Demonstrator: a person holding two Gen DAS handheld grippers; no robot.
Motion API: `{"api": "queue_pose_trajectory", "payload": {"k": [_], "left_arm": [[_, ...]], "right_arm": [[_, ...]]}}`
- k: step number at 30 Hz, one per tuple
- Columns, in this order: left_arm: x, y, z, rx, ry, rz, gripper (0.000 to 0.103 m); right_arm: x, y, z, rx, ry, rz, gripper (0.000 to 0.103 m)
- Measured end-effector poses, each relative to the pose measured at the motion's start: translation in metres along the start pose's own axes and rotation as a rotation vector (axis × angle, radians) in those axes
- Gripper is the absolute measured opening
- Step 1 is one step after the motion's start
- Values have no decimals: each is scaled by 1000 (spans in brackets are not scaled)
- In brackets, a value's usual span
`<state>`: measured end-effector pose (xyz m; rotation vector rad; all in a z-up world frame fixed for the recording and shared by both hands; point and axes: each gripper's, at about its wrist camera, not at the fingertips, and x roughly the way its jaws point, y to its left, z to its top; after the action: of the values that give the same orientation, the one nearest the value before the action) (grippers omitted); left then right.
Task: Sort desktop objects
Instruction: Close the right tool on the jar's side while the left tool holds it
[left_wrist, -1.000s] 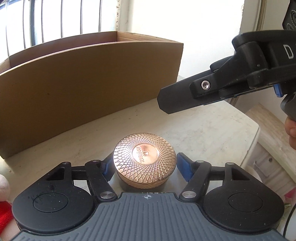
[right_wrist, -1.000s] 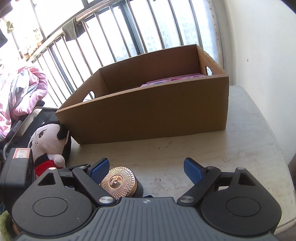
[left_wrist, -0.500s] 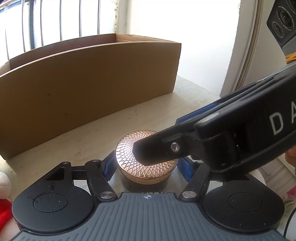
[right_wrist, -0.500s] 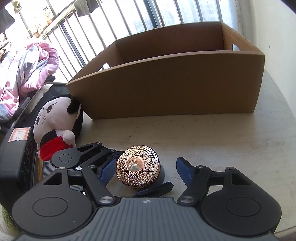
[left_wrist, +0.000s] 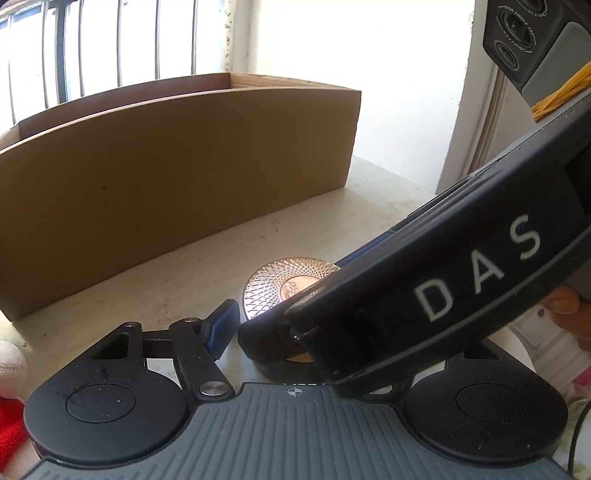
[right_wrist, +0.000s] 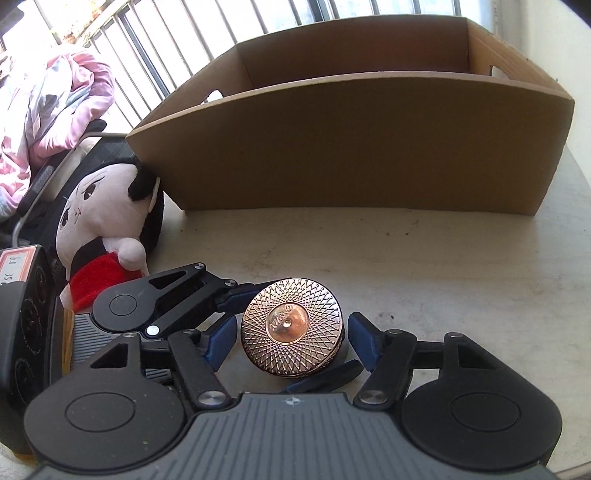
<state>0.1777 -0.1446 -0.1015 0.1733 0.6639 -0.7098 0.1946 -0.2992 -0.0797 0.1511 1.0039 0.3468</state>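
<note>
The left tool (right_wrist: 291, 341) holds the one round copper-coloured tin (right_wrist: 292, 328) between its blue pads: in the right wrist view one pad presses the tin's upper left edge and the other lies under its lower right edge, so the jaws stand narrow and are closed on it. In the left wrist view only the left pad (left_wrist: 221, 329) shows clearly, just beside the tin (left_wrist: 280, 286); the other side is hidden by the body of the right tool, which crosses the picture from the right.

The right tool (right_wrist: 291, 341) has the same tin between its own two blue fingers (right_wrist: 360, 338). Its jaws are closing, and a small gap shows on each side of the tin, so the pads do not press on it. The tin has a fine crossed-line pattern on its lid and a smooth disc in the middle. It sits low over the pale tabletop (right_wrist: 424, 251), in front of the box; whether it rests on the surface I cannot tell.

Counted: two tools, one tin, one open cardboard box (right_wrist: 351, 147) standing on the tabletop behind the tin, and one plush doll (right_wrist: 99, 229) with a white face, black hair and red collar, leaning at the box's left corner. A bit of the person's finger (left_wrist: 563, 301) shows under the right tool.
</note>
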Motion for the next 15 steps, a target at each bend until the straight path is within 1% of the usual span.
{"api": "queue_pose_trajectory", "payload": {"k": [3,9,15], "left_arm": [[5,5,2,3,-5,-3,68],[15,14,8,6,-9,-17,68],[28,20,15,32,-12,-24,67]], "right_arm": [[-2,-1,0,-6,6,-1,65],[-5,-6,0,-7,23,10,65],[-8,-8,1,8,29,24,66]]}}
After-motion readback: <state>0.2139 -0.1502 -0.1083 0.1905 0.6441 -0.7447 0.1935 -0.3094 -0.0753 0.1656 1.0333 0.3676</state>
